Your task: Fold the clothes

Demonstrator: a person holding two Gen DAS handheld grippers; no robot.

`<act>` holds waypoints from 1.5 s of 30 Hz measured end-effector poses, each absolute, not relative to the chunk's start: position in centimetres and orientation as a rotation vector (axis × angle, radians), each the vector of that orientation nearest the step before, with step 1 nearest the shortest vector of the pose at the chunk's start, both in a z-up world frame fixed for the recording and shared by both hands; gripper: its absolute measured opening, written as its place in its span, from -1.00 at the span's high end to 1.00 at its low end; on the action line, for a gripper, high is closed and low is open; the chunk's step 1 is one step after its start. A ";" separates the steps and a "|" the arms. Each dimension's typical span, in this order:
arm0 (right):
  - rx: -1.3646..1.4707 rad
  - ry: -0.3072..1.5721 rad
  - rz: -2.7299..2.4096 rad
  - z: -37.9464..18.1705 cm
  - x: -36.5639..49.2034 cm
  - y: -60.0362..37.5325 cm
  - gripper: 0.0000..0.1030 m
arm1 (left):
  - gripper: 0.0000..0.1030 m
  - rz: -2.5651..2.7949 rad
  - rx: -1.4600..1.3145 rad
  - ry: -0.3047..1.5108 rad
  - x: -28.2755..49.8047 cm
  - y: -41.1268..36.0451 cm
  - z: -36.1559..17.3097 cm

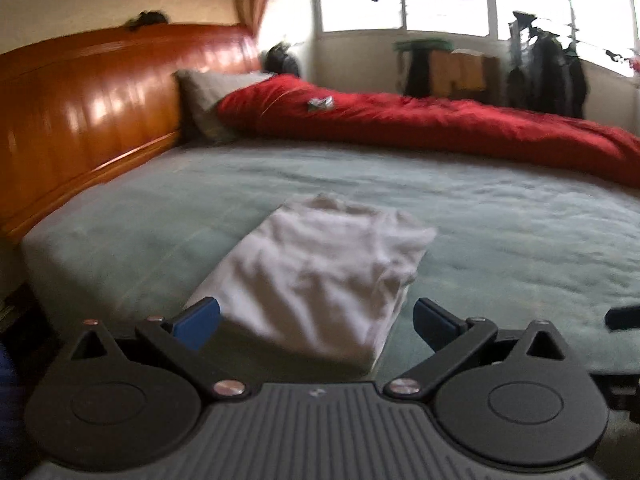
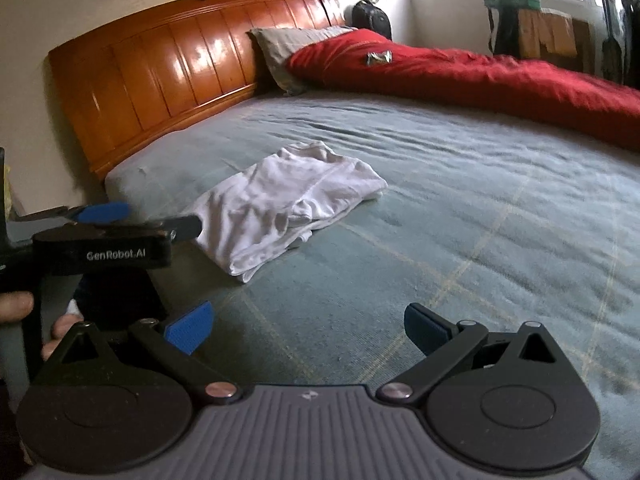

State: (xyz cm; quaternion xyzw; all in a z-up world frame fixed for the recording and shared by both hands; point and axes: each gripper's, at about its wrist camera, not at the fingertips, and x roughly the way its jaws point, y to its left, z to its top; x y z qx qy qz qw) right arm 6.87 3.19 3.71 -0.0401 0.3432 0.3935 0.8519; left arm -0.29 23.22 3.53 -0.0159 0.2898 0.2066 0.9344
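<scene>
Looking along the left gripper (image 1: 316,322), jaws spread and empty, the folded white cotton garment (image 1: 320,272) lies just ahead on the grey-green bedsheet (image 1: 500,232); blur probably hides loose edges. The right wrist view, right gripper (image 2: 306,330) likewise agape, shows an untucked layer that a careless grab could unfold.

A folded white garment of soft, creased cloth (image 2: 288,204) is laid on a matt grey-green woven bedsheet (image 2: 460,208). A glossy, lacquered orange-brown wooden headboard (image 2: 180,64) and a red, slightly sheened quilt (image 2: 480,76) are seen, while matt black plastic with 2 blue ribbed pads (image 2: 190,326) forms the right gripper (image 2: 306,330).
</scene>
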 end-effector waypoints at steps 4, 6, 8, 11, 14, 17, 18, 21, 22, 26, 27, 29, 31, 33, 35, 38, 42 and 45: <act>-0.107 0.715 0.828 4.1 5.9 3.4 -1.00 | -0.99 0.417 -0.027 0.618 -1.7 22.6 3.4; -0.113 0.725 0.821 4.0 5.5 3.5 -1.00 | -0.99 0.413 -0.060 0.638 -2.4 22.4 3.5; -0.120 0.730 0.815 4.0 5.2 3.6 -1.00 | -0.99 0.407 -0.098 0.650 -3.1 22.2 3.7; -0.134 0.726 0.800 4.0 4.5 3.7 -1.00 | -0.99 0.404 -0.133 0.663 -4.1 21.9 3.9; -0.149 0.719 0.785 4.1 3.9 3.8 -1.00 | -0.99 0.404 -0.147 0.675 -5.0 21.5 4.0; -0.154 0.705 0.781 4.3 3.3 3.5 -1.00 | -0.99 0.404 -0.164 0.678 -5.8 21.4 4.3; -0.153 0.702 0.779 4.4 3.1 3.5 -1.00 | -0.99 0.404 -0.169 0.681 -6.1 21.4 4.4; -0.152 0.698 0.776 4.5 2.5 3.3 -1.00 | -0.99 0.413 -0.169 0.686 -6.8 21.2 4.5; -0.152 0.695 0.771 4.6 2.2 3.3 -1.00 | -0.99 0.416 -0.168 0.689 -7.0 21.2 4.6; -0.151 0.691 0.761 4.7 1.3 3.2 -1.00 | -0.99 0.414 -0.175 0.704 -7.8 20.9 4.5; -0.150 0.688 0.762 4.7 1.1 3.1 -1.00 | -0.99 0.415 -0.177 0.709 -8.0 20.8 4.5; -0.152 0.682 0.769 4.9 0.5 3.1 -1.00 | -0.99 0.415 -0.177 0.715 -8.3 20.6 4.4; -0.156 0.674 0.770 5.0 -0.1 3.0 -1.00 | -0.99 0.416 -0.176 0.720 -8.8 20.5 4.3; -0.159 0.672 0.768 5.0 -0.6 2.9 -1.00 | -0.99 0.419 -0.173 0.727 -9.2 20.3 4.3; -0.157 0.670 0.765 5.0 -1.1 2.7 -1.00 | -0.99 0.424 -0.168 0.735 -9.5 20.2 4.2; -0.150 0.667 0.758 4.8 -1.7 2.4 -1.00 | -0.99 0.430 -0.158 0.743 -10.0 19.9 4.0; -0.140 0.664 0.752 4.6 -2.5 2.0 -1.00 | -0.99 0.433 -0.146 0.755 -10.6 19.5 3.8; -0.138 0.659 0.752 4.7 -3.0 1.8 -1.00 | -0.99 0.440 -0.133 0.759 -11.0 19.2 3.8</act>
